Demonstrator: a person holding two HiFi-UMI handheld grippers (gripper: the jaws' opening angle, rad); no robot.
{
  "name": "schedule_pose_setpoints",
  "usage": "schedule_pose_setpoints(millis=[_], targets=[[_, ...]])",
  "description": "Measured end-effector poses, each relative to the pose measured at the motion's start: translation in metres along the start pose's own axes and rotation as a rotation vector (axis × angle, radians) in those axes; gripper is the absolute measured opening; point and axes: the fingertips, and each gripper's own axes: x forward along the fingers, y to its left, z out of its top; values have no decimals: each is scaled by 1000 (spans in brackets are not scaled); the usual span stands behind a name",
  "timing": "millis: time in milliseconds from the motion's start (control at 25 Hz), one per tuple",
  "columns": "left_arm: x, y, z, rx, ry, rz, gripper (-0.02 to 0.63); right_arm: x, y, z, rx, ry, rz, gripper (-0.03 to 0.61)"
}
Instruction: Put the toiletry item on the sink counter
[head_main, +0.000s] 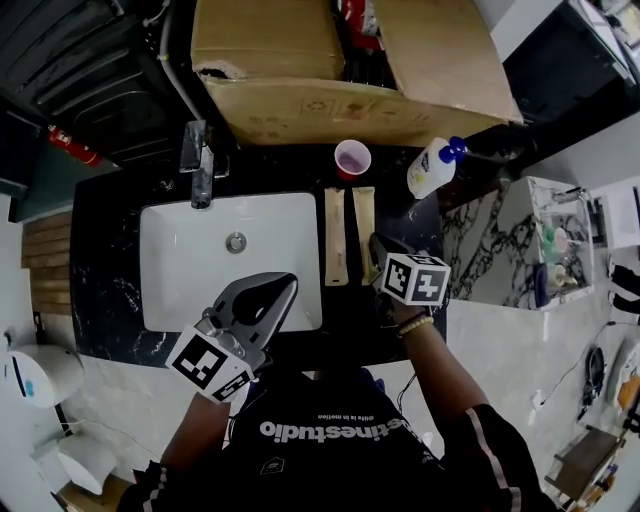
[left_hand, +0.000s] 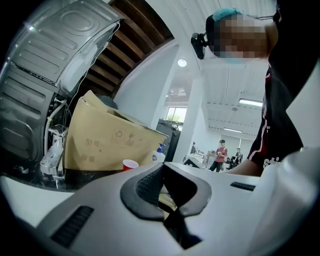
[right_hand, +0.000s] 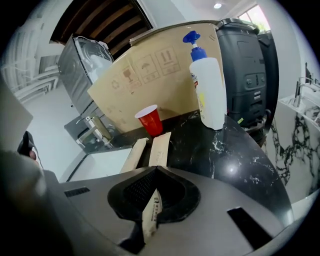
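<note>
My right gripper (head_main: 380, 250) hovers over the black counter (head_main: 110, 290) just right of the sink, and its jaws (right_hand: 156, 170) are shut on a thin beige toiletry packet (right_hand: 149, 216) standing on edge between the pads. Two similar beige packets (head_main: 336, 235) (head_main: 363, 230) lie side by side on the counter ahead of it; the right gripper view shows them as well (right_hand: 134, 155) (right_hand: 160, 149). My left gripper (head_main: 283, 288) hangs over the front of the white sink basin (head_main: 190, 260). Its jaws (left_hand: 161, 167) are shut with nothing between them.
A red cup (head_main: 352, 158) and a white pump bottle (head_main: 432, 166) with a blue top stand at the back of the counter. A large cardboard box (head_main: 330, 70) rises behind them. The faucet (head_main: 200, 160) is at the sink's back left. A marble ledge (head_main: 500, 240) lies to the right.
</note>
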Motion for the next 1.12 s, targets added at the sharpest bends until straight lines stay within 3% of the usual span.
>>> schedule_pose_setpoints(millis=[480,600,720,960,1120], targets=[[-22,-5,6,-2,-9,16,14,-4,-1,4,33,-29,-15,43],[-29,-9,9,4,-14,16,14,-11,2,7,23,-51,-17,103],[-37,-13,13,10,-20,16,14,-24,6,13,19,-77,-15,106],[-61,-24,33,55,-59,22,14,-88,43,47,-85,-224,13,106],[-82,-30,56,99,-104,31,14,-153,90,76,-194,-372,78,54]])
